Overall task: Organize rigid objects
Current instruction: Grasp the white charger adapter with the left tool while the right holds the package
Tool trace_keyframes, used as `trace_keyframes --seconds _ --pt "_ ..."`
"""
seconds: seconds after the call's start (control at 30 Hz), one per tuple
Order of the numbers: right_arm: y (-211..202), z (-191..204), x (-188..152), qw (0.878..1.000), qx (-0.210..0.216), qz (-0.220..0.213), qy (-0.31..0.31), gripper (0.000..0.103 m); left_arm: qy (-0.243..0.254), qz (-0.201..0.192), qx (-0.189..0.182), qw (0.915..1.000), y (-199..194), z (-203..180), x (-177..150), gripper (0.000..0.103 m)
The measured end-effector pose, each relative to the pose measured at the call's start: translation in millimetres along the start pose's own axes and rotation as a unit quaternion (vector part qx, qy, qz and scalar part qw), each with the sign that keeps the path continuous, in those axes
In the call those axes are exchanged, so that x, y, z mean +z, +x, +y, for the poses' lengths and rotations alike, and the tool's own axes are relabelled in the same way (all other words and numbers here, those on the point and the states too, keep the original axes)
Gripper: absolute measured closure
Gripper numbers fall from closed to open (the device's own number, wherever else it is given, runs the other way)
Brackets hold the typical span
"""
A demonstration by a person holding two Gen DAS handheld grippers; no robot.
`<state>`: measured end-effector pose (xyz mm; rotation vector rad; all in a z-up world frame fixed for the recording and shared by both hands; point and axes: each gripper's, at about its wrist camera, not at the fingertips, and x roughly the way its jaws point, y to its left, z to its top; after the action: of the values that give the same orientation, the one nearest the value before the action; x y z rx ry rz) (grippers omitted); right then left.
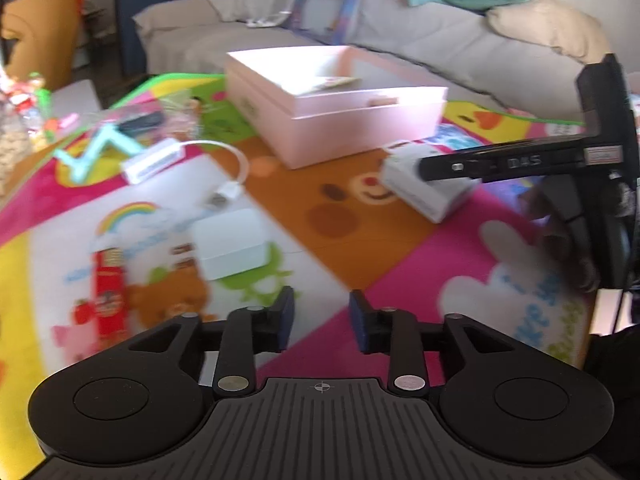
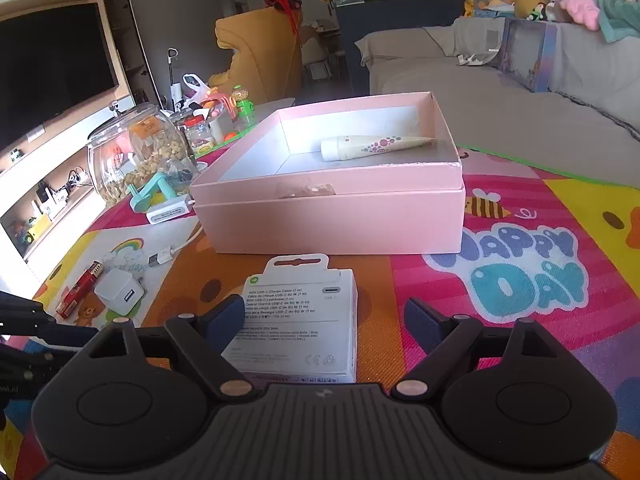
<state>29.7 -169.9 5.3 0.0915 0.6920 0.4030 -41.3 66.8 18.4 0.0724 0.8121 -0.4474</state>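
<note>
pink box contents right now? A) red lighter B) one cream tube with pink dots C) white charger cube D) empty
B: the right wrist view shows only the cream tube lying inside the pink box; the white charger cube and red lighter lie outside it on the mat.

A bright cartoon play mat (image 2: 520,272) carries everything. The open pink box (image 2: 332,216) sits at centre frame. Just below it lies a white cable pack (image 2: 304,320), flat, printed side up. At lower left lie a white charger (image 2: 120,292) and, just beside it, a red lighter (image 2: 78,290). Above them, at the box's left, a white adapter (image 2: 168,211) lies with its cable trailing to a plug (image 2: 158,259); a teal stand (image 2: 150,192) and a glass jar (image 2: 132,152) are behind it.
</note>
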Motion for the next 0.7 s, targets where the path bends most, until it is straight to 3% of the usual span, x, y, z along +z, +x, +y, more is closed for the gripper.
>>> trace_keyframes --seconds 0.13,0.23,0.3,0.37,0.47,0.57,0.7 --pt "0 -2 -1 1.0 0.004 0.0 0.009 0.015 -0.011 0.001 -0.021 0.9997 -2 3 6 0.065" --pt "1 -4 -1 1.0 0.007 0.001 0.013 0.013 -0.053 -0.052 0.008 0.9972 -15 23 17 0.065" --pt "1 -4 -1 1.0 0.007 0.001 0.013 0.012 -0.098 -0.097 0.036 0.9898 -22 45 26 0.067" --pt "1 -4 -1 1.0 0.008 0.002 0.013 0.012 -0.144 -0.122 0.035 0.9815 -20 72 32 0.067" --pt "1 -4 -1 1.0 0.009 0.002 0.013 0.012 -0.196 -0.09 0.013 0.9765 -2 104 36 0.067" --pt "1 -4 -1 1.0 0.009 0.002 0.013 0.012 -0.219 -0.051 -0.046 0.9732 8 114 29 0.067" --pt "2 -2 -1 1.0 0.011 0.005 0.012 0.009 -0.16 -0.04 -0.063 0.9843 -3 90 16 0.067"
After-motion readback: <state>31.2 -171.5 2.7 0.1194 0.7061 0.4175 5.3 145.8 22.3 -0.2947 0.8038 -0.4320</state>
